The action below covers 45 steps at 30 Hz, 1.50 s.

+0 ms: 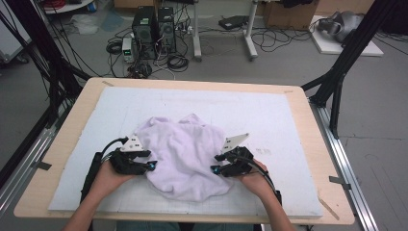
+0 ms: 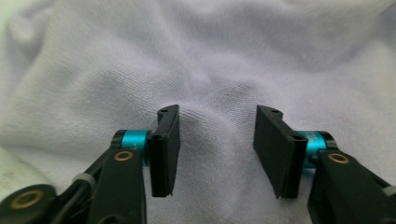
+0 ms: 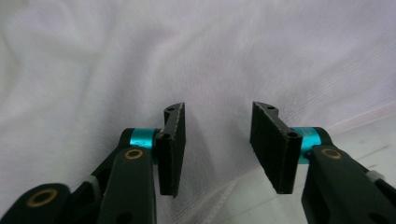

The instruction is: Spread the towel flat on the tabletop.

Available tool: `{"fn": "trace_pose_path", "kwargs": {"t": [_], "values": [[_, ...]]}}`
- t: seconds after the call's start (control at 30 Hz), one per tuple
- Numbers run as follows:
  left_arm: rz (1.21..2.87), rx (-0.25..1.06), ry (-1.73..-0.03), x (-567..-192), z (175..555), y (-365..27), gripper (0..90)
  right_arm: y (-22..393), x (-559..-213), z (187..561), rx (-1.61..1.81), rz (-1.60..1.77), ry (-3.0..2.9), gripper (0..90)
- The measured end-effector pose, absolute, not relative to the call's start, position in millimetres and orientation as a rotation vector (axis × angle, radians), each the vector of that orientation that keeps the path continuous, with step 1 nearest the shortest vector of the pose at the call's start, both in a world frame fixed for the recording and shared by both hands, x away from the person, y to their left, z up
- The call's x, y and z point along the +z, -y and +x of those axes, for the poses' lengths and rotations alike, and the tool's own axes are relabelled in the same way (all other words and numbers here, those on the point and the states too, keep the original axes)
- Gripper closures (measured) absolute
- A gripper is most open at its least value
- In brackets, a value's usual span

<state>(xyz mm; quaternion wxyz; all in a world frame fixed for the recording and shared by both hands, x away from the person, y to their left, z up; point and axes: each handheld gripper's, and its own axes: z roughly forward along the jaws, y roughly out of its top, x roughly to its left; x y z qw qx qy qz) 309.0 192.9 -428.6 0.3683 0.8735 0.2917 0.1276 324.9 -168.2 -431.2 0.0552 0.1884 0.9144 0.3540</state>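
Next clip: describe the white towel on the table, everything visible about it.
The towel is white with a faint lilac cast, soft looped terry by its look. It lies crumpled in a rounded heap, folds bunched toward the far side, on the pale mat near the table's front middle. The left hand-held gripper and right hand-held gripper sit at its left and right edges, jaws apart over the cloth, pinching nothing. A hemmed edge shows in the right gripper view.

Grey floor (image 1: 288, 72), computer towers (image 1: 154, 31), cables (image 1: 279, 41)
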Motion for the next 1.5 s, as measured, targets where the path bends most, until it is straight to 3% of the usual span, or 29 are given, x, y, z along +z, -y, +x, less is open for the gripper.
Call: {"fn": "trace_pose_path", "kwargs": {"t": [0.13,0.2,0.37,0.77,0.8,0.87,0.93,1.03,1.17,1.3,1.4,1.5], "values": [[2.239,0.324,-0.734,-434.7,307.3,-191.2,72.6,170.2,-435.8,325.6,1.139,0.551,-2.834,85.6],[2.246,0.336,-0.717,-432.8,304.6,-190.5,81.6,171.0,-434.9,324.6,1.131,0.521,-2.834,87.7],[2.234,0.345,-0.684,-426.1,292.9,-191.3,85.0,177.7,-429.5,313.3,1.17,0.486,-2.847,88.4],[2.234,0.327,-0.574,-408.7,242.7,-198.9,85.5,208.2,-414.6,244.6,1.247,0.45,-2.852,88.4],[2.231,0.329,-0.568,-406.8,239.7,-200.1,84.7,208.4,-413.4,240.4,1.247,0.432,-2.862,88.1],[2.226,0.335,-0.572,-403.3,239.3,-202.5,73.5,208.8,-408.3,235.4,1.277,0.418,-2.85,86.1],[2.206,0.349,-0.597,-399.5,244.5,-205.1,60.9,209.4,-402.0,238.2,1.31,0.426,-2.812,77.2],[2.178,0.374,-0.627,-397.6,256.5,-205.7,52.9,207.9,-393.6,251.9,1.29,0.469,-2.748,67.6],[2.166,0.398,-0.687,-404.8,279.5,-203.3,48.8,197.4,-393.2,282.5,1.232,0.53,-2.692,56.5],[2.222,0.405,-0.752,-419.8,297.1,-199.2,48.5,187.2,-408.4,311.9,1.13,0.585,-2.687,51.5],[2.267,0.372,-0.769,-429.2,303.3,-197.1,51.9,182.1,-424.8,323.9,1.101,0.623,-2.744,55.1],[2.268,0.339,-0.754,-434.2,303.1,-195.7,65.5,177.7,-435.7,323.6,1.054,0.583,-2.807,71.6]]}}
